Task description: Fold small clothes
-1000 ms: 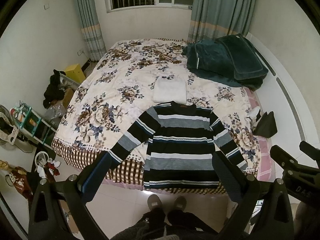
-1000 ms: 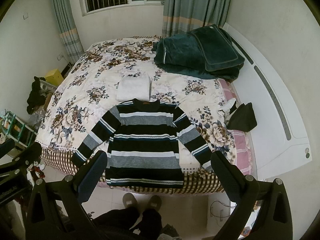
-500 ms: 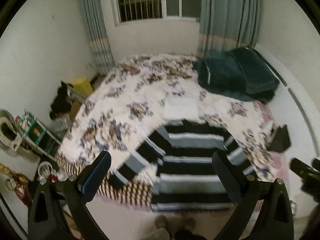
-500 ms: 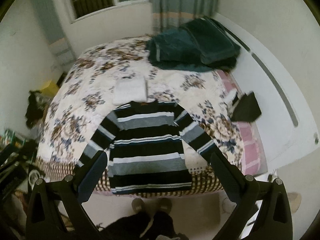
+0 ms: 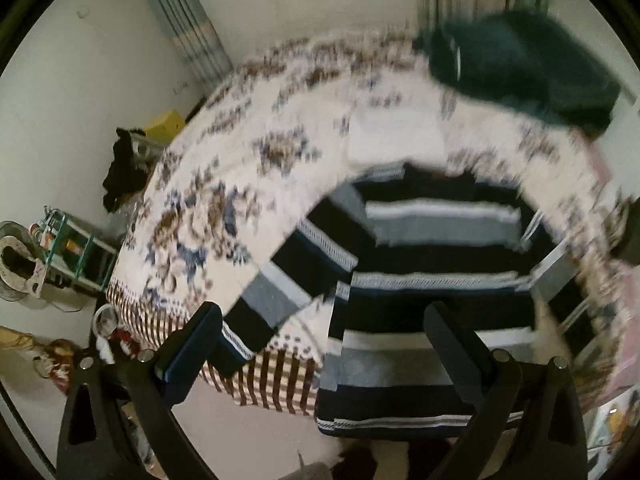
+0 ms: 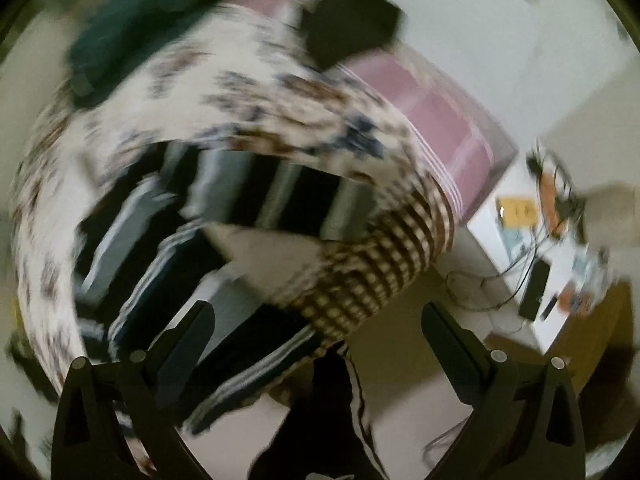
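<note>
Left wrist view
- Left claw (image 5: 320,344): jaws spread wide, nothing between them; it hangs above the near edge of the bed.
- Sweater (image 5: 432,280): striped black, grey and white, lying flat on the bed (image 5: 248,184), hem at the near edge, neck away from the camera.
- Sleeve (image 5: 288,276): angled out toward the left finger (image 5: 192,344); its cuff lies just beside that finger, contact not clear.
- Folded white cloth (image 5: 392,140): on the bed just beyond the neck.
- Dark green blanket (image 5: 520,68): heaped at the far right of the bed.

Right wrist view (heavily blurred, tilted)
- Right claw (image 6: 316,344): jaws wide apart, holding nothing.
- Sweater (image 6: 192,240): on the bed (image 6: 304,120), at the left of the frame; a sleeve reaches toward the checked border.
- Black bag (image 6: 352,24): at the bed's far side.
- Person's legs (image 6: 320,420): dark trousers, low between the fingers.
</note>
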`<state>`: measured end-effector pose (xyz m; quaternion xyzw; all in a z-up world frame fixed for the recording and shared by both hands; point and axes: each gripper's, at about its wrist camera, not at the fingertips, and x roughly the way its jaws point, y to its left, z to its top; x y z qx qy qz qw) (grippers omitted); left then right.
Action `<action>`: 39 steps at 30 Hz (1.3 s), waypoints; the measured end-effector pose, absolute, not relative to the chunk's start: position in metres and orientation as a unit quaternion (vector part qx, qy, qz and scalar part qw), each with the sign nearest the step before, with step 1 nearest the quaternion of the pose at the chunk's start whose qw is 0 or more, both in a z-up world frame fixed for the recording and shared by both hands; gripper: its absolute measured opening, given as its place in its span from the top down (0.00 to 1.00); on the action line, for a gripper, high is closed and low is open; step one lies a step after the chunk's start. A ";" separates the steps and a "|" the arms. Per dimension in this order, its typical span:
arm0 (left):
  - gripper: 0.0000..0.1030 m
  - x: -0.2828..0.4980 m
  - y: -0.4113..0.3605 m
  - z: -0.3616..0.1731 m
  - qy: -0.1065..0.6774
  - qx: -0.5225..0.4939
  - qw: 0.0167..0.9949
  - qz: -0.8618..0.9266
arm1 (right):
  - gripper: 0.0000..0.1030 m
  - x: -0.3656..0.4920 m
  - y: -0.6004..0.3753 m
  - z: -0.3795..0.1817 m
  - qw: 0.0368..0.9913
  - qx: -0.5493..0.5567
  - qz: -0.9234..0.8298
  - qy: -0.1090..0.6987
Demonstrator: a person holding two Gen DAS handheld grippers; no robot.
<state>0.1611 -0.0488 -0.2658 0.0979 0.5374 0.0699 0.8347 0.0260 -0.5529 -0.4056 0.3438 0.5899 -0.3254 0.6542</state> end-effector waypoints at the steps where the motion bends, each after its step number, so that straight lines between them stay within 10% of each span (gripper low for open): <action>1: 0.00 0.164 -0.052 -0.285 0.551 0.109 0.824 0.079 | 0.00 0.022 -0.575 -0.430 0.645 0.362 -0.328 0.588; 13: 0.00 0.183 -0.079 -0.495 0.662 0.113 0.732 0.116 | 0.10 0.023 -0.672 -0.698 0.563 0.528 -0.342 0.536; 16: 0.00 0.188 -0.087 -0.519 0.662 0.118 0.731 0.114 | 0.46 0.029 -0.665 -0.695 0.588 0.501 -0.344 0.534; 18: 0.00 0.194 -0.090 -0.527 0.660 0.115 0.735 0.109 | 0.94 0.032 -0.661 -0.691 0.608 0.510 -0.297 0.531; 32: 0.00 0.212 -0.117 -0.536 0.646 0.101 0.753 0.066 | 0.92 0.077 -0.762 -0.646 0.662 0.442 -0.326 0.510; 36: 0.00 0.213 -0.121 -0.557 0.656 0.100 0.746 0.051 | 0.50 0.067 -0.774 -0.634 0.638 0.491 -0.325 0.496; 39: 0.00 0.211 -0.121 -0.578 0.666 0.101 0.738 0.040 | 0.37 0.040 -0.760 -0.644 0.615 0.544 -0.317 0.474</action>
